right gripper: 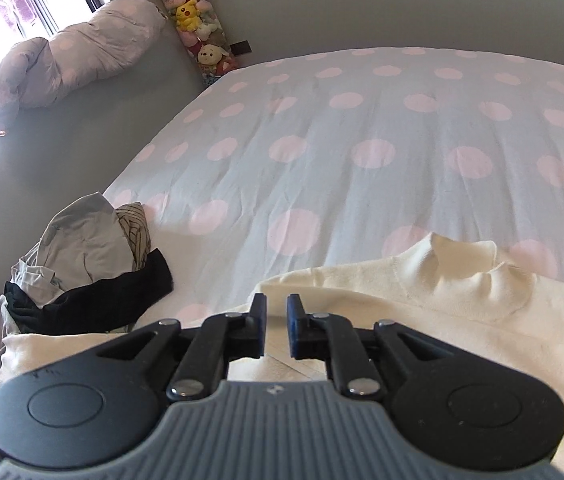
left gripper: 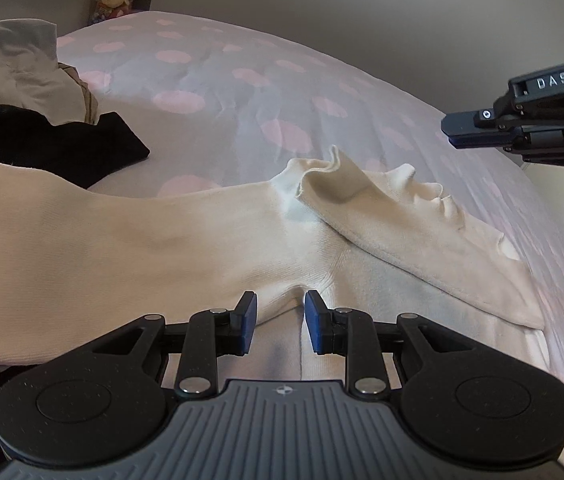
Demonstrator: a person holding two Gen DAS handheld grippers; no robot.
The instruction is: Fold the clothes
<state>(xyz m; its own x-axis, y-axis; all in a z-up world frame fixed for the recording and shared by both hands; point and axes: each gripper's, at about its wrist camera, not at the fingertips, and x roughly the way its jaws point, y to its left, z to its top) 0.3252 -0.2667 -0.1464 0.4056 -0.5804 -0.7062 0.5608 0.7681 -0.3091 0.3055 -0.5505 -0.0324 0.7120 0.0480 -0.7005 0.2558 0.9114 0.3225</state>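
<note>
A bed (right gripper: 362,128) dressed in a pale cover with pink polka dots fills a grey-walled bedroom, one matching duvet (right gripper: 61,56) bundled by the window and a column of plush toys (right gripper: 197,20) in the corner. One cream turtleneck sweater (left gripper: 209,232) lies on the near part of the bed, a sleeve folded across its chest. One heap of unfolded clothes (right gripper: 81,268) sits at the bed's left edge. The left gripper (left gripper: 280,312) stands spread over a sweater crease; the right gripper (right gripper: 275,320) hangs slightly parted, pinching nothing.
</note>
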